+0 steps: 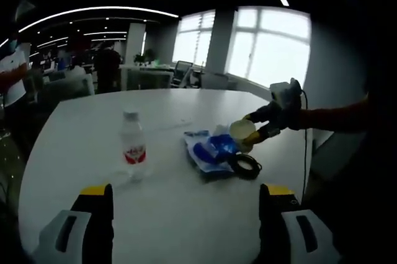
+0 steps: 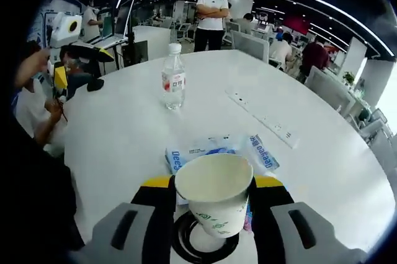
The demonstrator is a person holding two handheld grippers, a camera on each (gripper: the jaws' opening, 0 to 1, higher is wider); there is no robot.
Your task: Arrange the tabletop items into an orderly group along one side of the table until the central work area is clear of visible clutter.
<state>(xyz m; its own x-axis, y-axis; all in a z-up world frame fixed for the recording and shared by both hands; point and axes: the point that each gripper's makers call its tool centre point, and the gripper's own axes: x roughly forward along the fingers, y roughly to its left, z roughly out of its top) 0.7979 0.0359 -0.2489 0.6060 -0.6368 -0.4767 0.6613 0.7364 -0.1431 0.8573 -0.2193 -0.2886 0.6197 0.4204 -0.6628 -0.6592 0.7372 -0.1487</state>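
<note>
A white paper cup (image 2: 214, 191) with a green print is clamped between my right gripper's (image 2: 214, 183) jaws, just above a black cable coil (image 2: 205, 244) and blue-and-white wipe packets (image 2: 260, 151). In the left gripper view the right gripper (image 1: 255, 129) reaches in from the right, holding the cup (image 1: 241, 130) over the packets (image 1: 209, 151) and the coil (image 1: 245, 166). A clear water bottle (image 1: 133, 147) with a red label stands upright to the left of them, also seen as the bottle (image 2: 173, 82) farther back. My left gripper (image 1: 185, 201) hangs open near the table edge, empty.
The round white table (image 1: 93, 118) carries a flat white power strip (image 2: 263, 118) to the right of the bottle. The left gripper (image 2: 82, 64) shows at the far left table edge. People stand and sit at desks behind, and office chairs ring the table.
</note>
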